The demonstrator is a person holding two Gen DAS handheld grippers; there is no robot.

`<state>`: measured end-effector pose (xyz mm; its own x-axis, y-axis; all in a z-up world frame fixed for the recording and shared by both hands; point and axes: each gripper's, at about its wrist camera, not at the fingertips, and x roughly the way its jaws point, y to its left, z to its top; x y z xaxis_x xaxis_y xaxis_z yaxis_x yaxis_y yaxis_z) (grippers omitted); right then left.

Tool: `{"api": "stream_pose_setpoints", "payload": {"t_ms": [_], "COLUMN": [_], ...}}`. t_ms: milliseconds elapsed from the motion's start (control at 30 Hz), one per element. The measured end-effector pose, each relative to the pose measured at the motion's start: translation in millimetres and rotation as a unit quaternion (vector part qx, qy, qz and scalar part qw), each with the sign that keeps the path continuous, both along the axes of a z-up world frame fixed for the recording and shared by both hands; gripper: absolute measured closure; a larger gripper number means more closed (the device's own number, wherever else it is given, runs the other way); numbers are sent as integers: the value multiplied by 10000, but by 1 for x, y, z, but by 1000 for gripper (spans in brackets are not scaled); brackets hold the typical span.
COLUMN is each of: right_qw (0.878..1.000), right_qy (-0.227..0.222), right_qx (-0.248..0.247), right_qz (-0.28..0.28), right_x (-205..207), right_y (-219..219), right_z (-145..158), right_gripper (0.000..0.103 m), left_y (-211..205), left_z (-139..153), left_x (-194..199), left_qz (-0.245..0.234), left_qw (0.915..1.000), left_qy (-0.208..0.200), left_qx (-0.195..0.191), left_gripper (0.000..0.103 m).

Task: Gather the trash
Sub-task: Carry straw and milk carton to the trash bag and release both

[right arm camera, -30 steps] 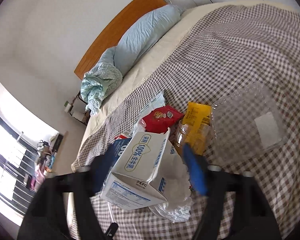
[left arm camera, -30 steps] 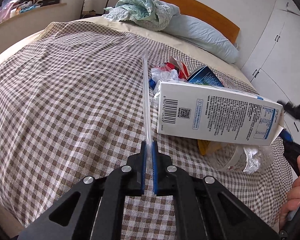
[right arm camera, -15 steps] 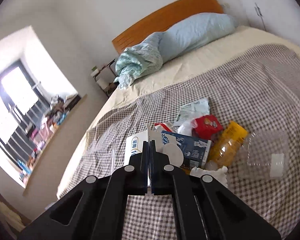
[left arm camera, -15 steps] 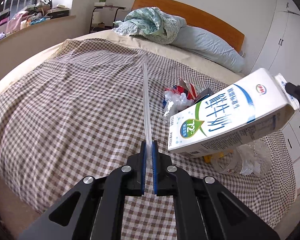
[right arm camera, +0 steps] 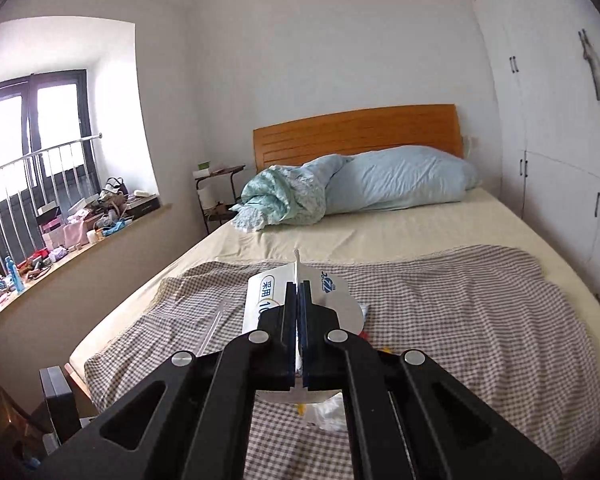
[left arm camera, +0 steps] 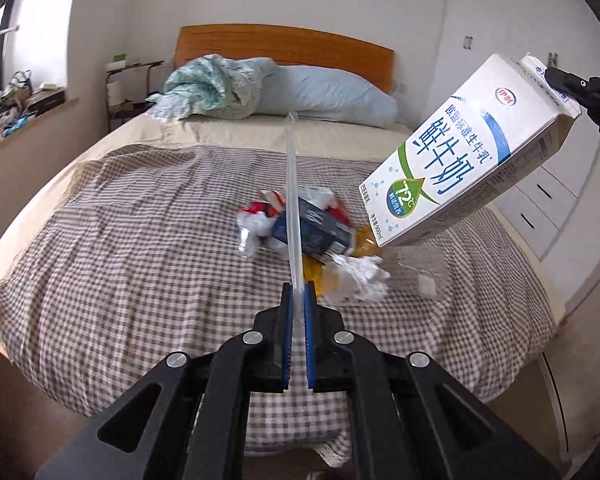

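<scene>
Left wrist view shows my left claw [left arm camera: 299, 292] clamped on a long clear plastic strip [left arm camera: 291, 200] that sticks out over the checked bedspread [left arm camera: 140, 248]. My right claw [right arm camera: 299, 290] is pinched tight on the top seam of a white milk carton [left arm camera: 472, 152], which hangs in the air above the bed. More trash [left arm camera: 312, 236] lies heaped on the bedspread below it.
</scene>
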<state>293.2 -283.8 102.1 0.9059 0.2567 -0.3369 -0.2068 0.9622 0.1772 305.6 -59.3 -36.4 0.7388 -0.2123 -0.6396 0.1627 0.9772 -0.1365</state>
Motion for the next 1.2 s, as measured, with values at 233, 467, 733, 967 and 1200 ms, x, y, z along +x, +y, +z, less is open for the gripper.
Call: {"api": "stream_pose_setpoints", "payload": {"t_ms": [233, 467, 733, 967, 1200], "right_qw": [9900, 9764, 9600, 9363, 9076], "right_qy": [154, 750, 1708, 2596, 3345], "right_qx": [-632, -643, -308, 324, 332], "right_qz": [-1248, -1920, -2198, -2342, -2515], "right_x": [-112, -199, -227, -240, -259], "right_y": [-114, -166, -192, -200, -180], "right_z": [-53, -132, -273, -400, -488], "right_gripper": [101, 101, 101, 101, 101], "left_y": [-123, -230, -316, -360, -394], "left_z": [-22, -72, -162, -246, -344], "left_x": [-53, -110, -116, -117, -142], "left_qz": [-1927, -3429, -4524, -4757, -4851], "left_qw": [9797, 9289, 8363, 7704, 6810], "left_qy": [461, 1088, 2528, 3289, 3788], "left_qx": [293, 877, 1790, 2685, 3968], "left_gripper": [101, 100, 100, 100, 100]}}
